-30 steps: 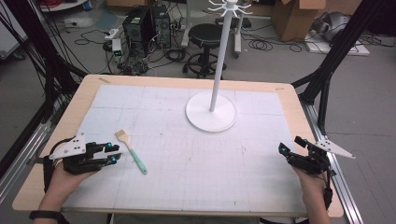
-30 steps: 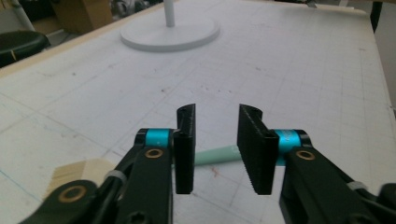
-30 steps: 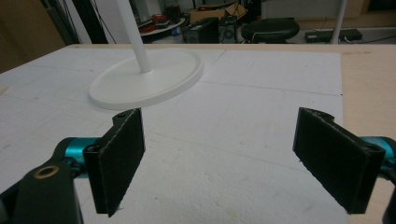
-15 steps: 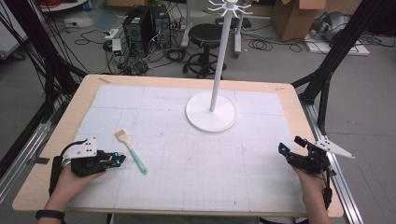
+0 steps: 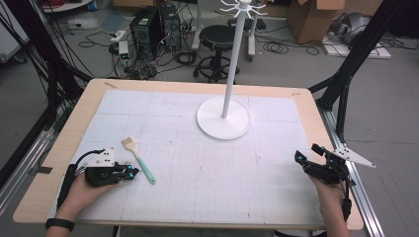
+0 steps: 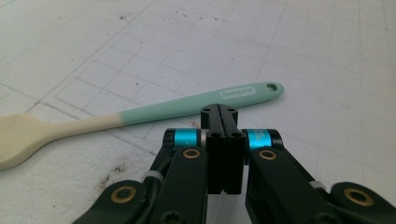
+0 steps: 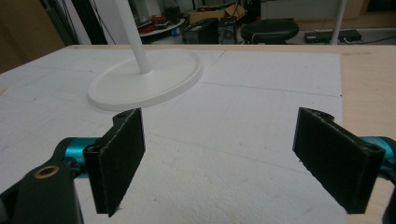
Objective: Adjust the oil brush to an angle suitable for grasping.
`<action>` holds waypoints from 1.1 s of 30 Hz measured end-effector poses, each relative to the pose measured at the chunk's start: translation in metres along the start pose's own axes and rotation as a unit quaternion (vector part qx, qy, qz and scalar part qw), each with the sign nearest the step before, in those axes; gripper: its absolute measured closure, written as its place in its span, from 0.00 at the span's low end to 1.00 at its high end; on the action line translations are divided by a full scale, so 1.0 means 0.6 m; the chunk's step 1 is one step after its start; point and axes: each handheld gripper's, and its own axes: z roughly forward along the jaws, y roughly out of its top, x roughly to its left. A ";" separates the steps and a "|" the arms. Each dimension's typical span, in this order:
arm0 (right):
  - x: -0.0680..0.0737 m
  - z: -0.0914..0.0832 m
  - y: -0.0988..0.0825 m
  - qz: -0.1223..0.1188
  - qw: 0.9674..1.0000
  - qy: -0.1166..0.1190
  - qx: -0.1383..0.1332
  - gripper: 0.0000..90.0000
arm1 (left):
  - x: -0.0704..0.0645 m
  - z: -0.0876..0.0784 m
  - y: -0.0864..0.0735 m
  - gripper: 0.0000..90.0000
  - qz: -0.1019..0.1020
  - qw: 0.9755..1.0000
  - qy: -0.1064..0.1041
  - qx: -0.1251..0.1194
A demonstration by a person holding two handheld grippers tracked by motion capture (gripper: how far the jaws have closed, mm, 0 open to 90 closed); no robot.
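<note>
Left claw [image 6: 219,114] is clenched on nothing, jaws pressed flat together, tips just short of the spatula [image 6: 154,109], not gripping it. Spatula lies flat on the table [image 5: 207,192], mint handle w/ cream blade, blade toward 11 o'clock, handle end toward 5 o'clock in the high view; claw sits at its 8 o'clock. You're at the approach step, I'd judge: nothing picked up yet. Next you'd need to spread the jaws, straddle the handle, then squeeze. Right claw [image 7: 233,158] is released, jaws wide, resting near the table's 4 o'clock edge, well apart. White stand [image 5: 223,118] at 12 o'clock, untouched.
</note>
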 end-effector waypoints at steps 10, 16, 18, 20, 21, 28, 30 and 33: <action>0.002 0.001 0.002 0.002 1.000 -0.001 -0.001 0.18 | -0.003 0.021 0.013 1.00 0.004 1.000 0.004 0.018; 0.002 0.003 0.002 -0.001 1.000 0.000 -0.004 0.18 | -0.003 0.041 0.029 1.00 0.010 1.000 0.009 0.027; 0.002 0.003 0.002 0.002 1.000 0.000 -0.003 0.18 | -0.003 0.045 0.033 1.00 0.014 0.999 0.014 0.028; 0.002 0.003 0.002 0.002 1.000 0.000 -0.004 0.18 | -0.003 0.049 0.037 1.00 0.013 0.999 0.016 0.032; 0.002 0.003 0.002 0.001 1.000 0.000 -0.005 0.18 | -0.003 0.051 0.039 1.00 0.013 0.999 0.020 0.034; 0.003 0.003 0.005 0.001 1.000 0.000 -0.004 0.18 | 0.001 0.076 0.061 1.00 0.018 0.998 0.036 0.045; 0.003 0.004 0.005 -0.002 1.000 0.002 -0.005 0.18 | 0.004 0.084 0.065 1.00 0.017 0.998 0.040 0.041; 0.004 0.005 0.006 -0.002 1.000 0.002 -0.005 0.18 | 0.009 0.093 0.071 1.00 0.017 0.998 0.045 0.040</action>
